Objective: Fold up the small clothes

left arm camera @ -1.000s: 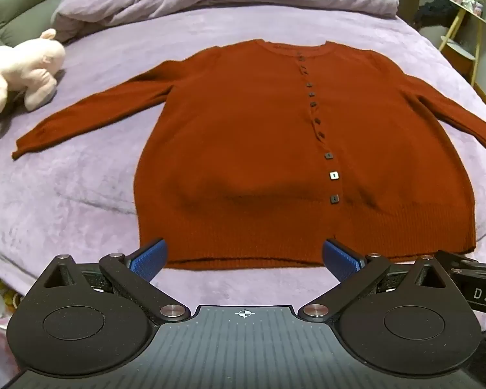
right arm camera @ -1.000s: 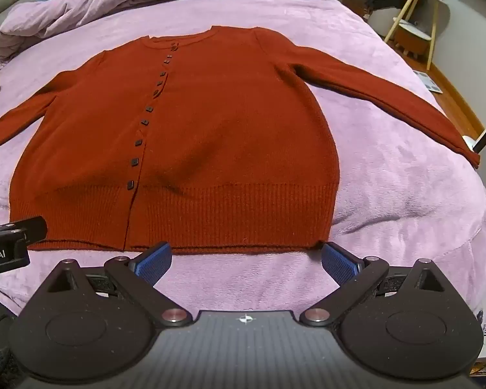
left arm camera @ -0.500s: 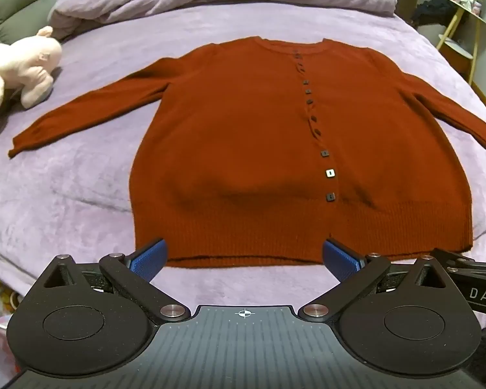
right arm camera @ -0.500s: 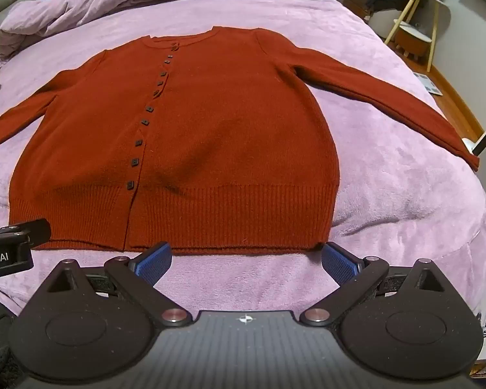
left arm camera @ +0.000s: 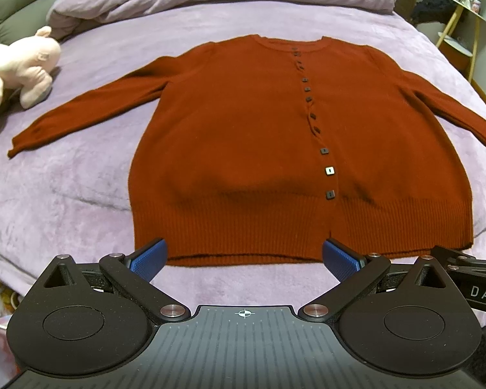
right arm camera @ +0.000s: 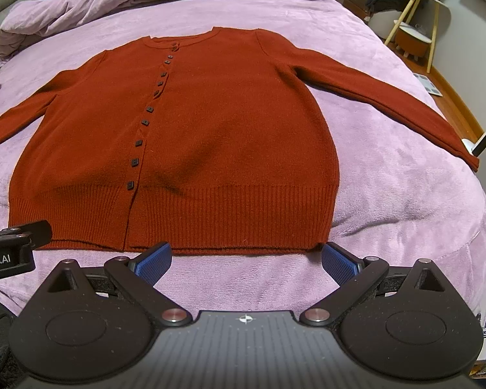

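Left gripper (left arm camera: 243, 257): jaws spread wide, nothing between them. Blue ribbed pads (left arm camera: 149, 259) angled outward at the ends of black linkage arms. Held low and level at the near edge of the scene, pointing toward the far side.

Right gripper (right arm camera: 246, 259): jaws likewise wide apart and empty. Blue pads (right arm camera: 340, 264) splayed, same low, level pose, pointing far.

Position: the two sit side by side at the near edge; each shows as a black bracket at the margin of the other's view.

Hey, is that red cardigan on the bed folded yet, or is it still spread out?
Spread out. The cardigan lies flat and buttoned on the bed, both sleeves stretched sideways.
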Motion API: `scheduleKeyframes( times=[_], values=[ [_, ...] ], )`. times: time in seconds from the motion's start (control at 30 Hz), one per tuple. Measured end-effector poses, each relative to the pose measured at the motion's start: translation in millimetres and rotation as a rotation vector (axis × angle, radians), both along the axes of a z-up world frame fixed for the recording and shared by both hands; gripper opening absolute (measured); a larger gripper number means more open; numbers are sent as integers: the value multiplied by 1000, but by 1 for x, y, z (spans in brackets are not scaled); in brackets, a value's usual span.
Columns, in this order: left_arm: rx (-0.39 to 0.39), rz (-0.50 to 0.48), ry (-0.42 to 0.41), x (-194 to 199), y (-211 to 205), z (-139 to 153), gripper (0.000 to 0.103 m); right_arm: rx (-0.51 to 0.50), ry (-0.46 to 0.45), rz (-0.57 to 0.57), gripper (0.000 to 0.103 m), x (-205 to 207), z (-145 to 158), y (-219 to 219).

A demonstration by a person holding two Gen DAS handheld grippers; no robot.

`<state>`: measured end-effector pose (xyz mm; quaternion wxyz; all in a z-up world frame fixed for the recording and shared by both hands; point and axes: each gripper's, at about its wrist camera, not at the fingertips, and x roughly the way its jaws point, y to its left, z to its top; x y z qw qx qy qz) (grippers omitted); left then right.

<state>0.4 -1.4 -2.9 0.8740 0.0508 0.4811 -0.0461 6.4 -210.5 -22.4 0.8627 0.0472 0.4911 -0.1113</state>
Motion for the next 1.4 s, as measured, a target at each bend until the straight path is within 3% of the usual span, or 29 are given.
scheduleKeyframes(
  times=[1.4],
  values=[
    [13,-8,13,0,-3,-3,103,-2,-3,1,99,-1,-1,1]
  ],
)
